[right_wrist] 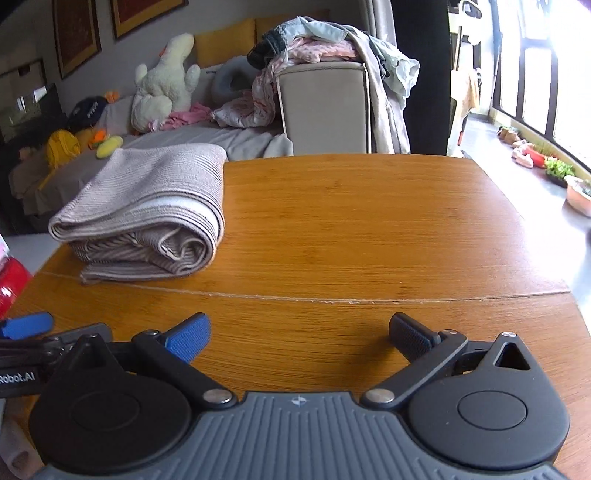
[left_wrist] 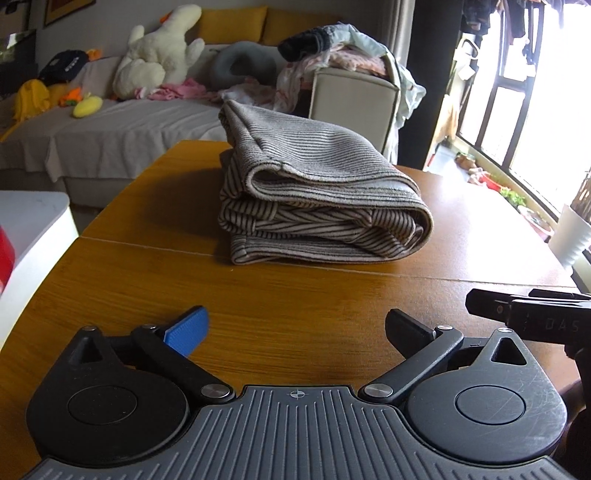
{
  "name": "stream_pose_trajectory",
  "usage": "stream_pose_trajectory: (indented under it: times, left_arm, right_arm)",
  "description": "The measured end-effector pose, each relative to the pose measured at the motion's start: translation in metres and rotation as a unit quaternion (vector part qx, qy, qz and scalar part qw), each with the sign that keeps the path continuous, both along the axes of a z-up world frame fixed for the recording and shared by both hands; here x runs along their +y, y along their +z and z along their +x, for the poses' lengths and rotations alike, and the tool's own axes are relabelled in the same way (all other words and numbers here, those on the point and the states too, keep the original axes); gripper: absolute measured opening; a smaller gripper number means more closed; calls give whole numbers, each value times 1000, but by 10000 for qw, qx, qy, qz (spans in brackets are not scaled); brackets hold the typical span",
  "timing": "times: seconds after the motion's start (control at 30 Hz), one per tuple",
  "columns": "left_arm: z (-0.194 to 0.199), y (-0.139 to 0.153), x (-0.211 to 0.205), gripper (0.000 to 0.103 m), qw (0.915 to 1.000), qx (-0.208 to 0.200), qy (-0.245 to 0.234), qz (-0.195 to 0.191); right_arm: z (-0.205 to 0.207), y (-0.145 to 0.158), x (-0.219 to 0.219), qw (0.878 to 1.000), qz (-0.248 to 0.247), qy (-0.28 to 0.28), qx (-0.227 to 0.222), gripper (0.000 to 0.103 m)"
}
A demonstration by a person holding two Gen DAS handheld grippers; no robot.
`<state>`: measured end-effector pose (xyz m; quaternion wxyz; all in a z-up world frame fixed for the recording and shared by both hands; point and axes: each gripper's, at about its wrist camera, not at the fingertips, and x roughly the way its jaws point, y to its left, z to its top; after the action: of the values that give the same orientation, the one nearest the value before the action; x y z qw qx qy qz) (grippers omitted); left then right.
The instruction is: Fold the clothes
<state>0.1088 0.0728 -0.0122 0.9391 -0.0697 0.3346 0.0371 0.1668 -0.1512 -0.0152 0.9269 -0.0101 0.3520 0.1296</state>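
Nearest the left wrist camera, the left gripper [left_wrist: 295,328] hovers over the bare wooden table [left_wrist: 295,295] with its jaws spread wide and nothing between them; 1 finger shows a blue pad [left_wrist: 186,332], the other a black one. At the right edge of that view part of the right gripper [left_wrist: 524,314] shows beside it. In its own view the right gripper [right_wrist: 299,332] also stands wide and empty above the table, and the tip of the left gripper's blue pad peeks in at the left edge. Further back lies the folded striped cloth [left_wrist: 314,206], a grey-beige bundle in several stacked layers, resting flat on the table just past the seam [left_wrist: 147,245] that crosses the boards; neither gripper touches it. From the right wrist view the cloth [right_wrist: 147,210] sits toward the table's left side, with the right half of the table bare. Beyond the table stands a grey sofa [left_wrist: 129,125] with a white plush toy [left_wrist: 159,55], yellow cushions [left_wrist: 236,22] and a heap of unfolded clothes [left_wrist: 332,51] piled on its arm. Bright windows [left_wrist: 535,110] fill the right side.
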Motion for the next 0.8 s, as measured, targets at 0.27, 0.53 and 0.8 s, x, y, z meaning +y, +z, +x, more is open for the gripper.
stream_pose_trajectory:
  times: [0.27, 0.53, 0.8]
  left_arm:
    - [9, -1, -10, 103, 9990, 183, -27, 410]
    - [13, -1, -9, 103, 9990, 175, 84, 399]
    - [13, 0, -8, 103, 9992, 160, 82, 369]
  right_arm:
    - [4, -3, 7, 9994, -296, 180, 19, 103]
    - [5, -1, 4, 9996, -208, 179, -10, 103]
    - [7, 0, 3, 9997, -179, 173, -14, 103]
